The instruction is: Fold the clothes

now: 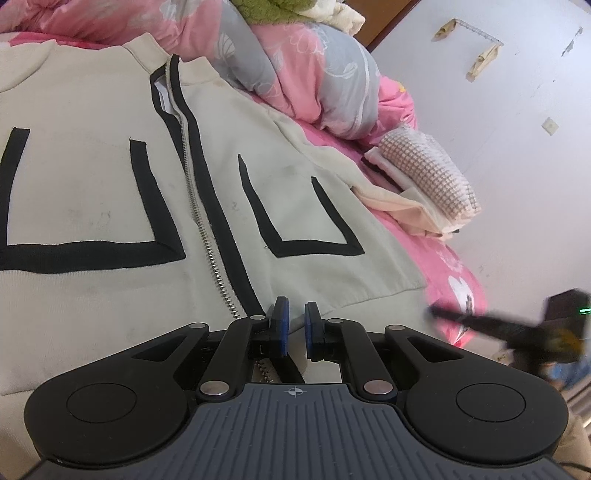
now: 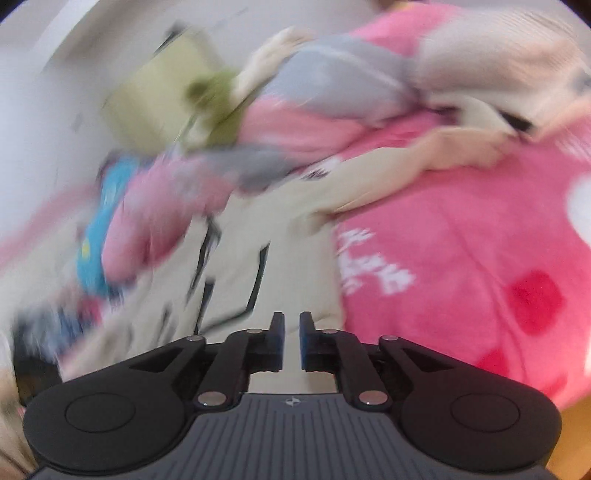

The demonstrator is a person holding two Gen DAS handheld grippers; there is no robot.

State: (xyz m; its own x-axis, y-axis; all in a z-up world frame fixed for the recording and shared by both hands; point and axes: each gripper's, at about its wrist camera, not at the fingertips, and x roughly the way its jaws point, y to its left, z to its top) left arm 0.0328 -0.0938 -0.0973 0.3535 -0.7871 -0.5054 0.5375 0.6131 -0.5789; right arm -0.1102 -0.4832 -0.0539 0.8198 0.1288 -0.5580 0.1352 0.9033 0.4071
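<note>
A: Item one: cream jacket (image 1: 110,206), one count. It lay spread flat, front up, on the pink bed (image 1: 454,266). Zipper (image 1: 201,206) closed most of the way, open at the collar. Black-outlined pocket shapes (image 1: 306,225): two, one on each front panel.

B: Grippers?

A: Two. Left gripper (image 1: 295,328) sat low over the jacket's hem just beside the zipper's end; jaws stood a narrow gap apart and nothing could be seen held between the blue pads. Right gripper (image 2: 291,339) likewise narrowly parted and empty, over the jacket's edge where cream met pink; that view was badly smeared, so finer detail could not be told.

B: Stage of the fold?

A: The jacket lay unfolded. The sleeves could not be made out plainly, so whether either was already tucked is not settled.

B: Handling notes?

A: By my judgement, a good fold would want each gripper to pinch a single edge of fabric cleanly, not the bedding beneath, and to carry the two sides at matching height so the zipper line stays straight. The knit looked soft and liable to sag.

B: Other stock?

A: Folded waffle-weave cloth (image 1: 428,170), one, on a pale folded piece (image 1: 402,206), one, near the wall. Bundled pink-and-grey quilt (image 1: 314,70), one, behind the collar. Green cloth (image 1: 273,11) on top, one.
</note>
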